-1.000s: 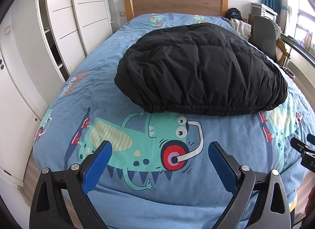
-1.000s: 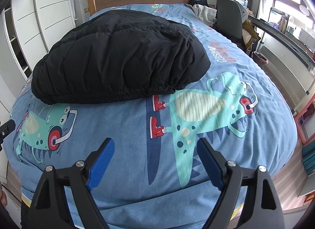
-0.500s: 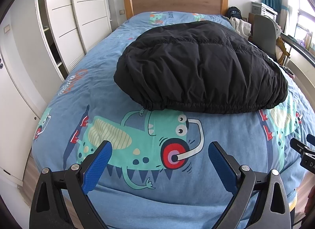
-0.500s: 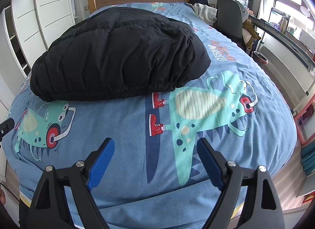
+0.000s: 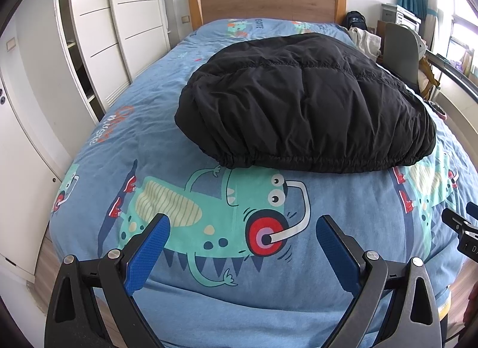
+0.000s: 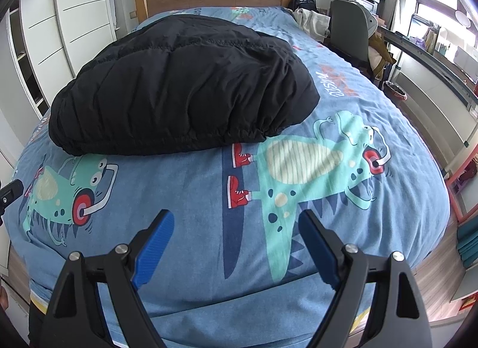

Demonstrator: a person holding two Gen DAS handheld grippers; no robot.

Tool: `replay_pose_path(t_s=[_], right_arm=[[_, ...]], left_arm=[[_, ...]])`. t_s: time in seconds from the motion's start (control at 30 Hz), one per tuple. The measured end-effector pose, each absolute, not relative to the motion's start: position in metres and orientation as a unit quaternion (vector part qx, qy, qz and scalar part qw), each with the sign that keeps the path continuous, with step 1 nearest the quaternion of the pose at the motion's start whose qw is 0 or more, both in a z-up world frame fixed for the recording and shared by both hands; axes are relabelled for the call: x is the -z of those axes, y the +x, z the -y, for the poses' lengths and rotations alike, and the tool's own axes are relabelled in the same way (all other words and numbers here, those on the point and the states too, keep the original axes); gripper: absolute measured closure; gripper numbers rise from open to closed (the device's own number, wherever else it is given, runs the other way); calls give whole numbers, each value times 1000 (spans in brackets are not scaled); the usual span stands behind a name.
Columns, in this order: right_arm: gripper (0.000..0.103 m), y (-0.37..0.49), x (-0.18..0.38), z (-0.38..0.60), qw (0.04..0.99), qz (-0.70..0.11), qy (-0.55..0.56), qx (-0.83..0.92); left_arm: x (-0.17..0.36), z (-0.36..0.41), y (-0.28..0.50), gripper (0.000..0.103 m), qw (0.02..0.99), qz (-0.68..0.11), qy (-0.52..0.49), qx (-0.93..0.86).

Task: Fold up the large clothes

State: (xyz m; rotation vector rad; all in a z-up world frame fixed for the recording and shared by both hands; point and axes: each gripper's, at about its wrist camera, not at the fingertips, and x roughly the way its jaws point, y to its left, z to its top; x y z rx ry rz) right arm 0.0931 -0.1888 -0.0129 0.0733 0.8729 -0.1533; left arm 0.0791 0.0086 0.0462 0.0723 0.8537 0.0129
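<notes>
The black padded jacket (image 5: pixel 304 100) is lying in a compact, rounded bundle across the middle of the bed (image 5: pixel 209 294), its gathered elastic hem facing the near end and no sleeves showing (they may be tucked under, though the views cannot settle that). So bundled, it is fitting either a garment already folded over on itself or one dropped in a heap and waiting to be spread. It is sitting on the blue dinosaur-print cover, with plenty of flat bedding around it, which is giving room for laying fabric out.

The left claw (image 5: pixel 242 228) is hovering spread wide above the near edge of the bed, holding nothing, well short of the hem. The right claw (image 6: pixel 236 224) is likewise parted and empty, held level beside it, both pointing toward the jacket as if squared up to its near corners.

White wardrobe doors (image 5: pixel 119 34) are standing on the left, a grey chair (image 6: pixel 349 31) on the far right.
</notes>
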Motion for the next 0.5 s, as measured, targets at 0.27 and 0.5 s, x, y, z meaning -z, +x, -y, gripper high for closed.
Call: replay_pose_path(t_s=[0.27, 0.5], right_arm=[[18, 90, 11, 192, 903, -420, 37, 78], [18, 90, 11, 192, 903, -421, 37, 78]], left_arm=[[-48, -9, 77, 6, 910, -412, 35, -5], [-48, -9, 77, 6, 910, -413, 35, -4]])
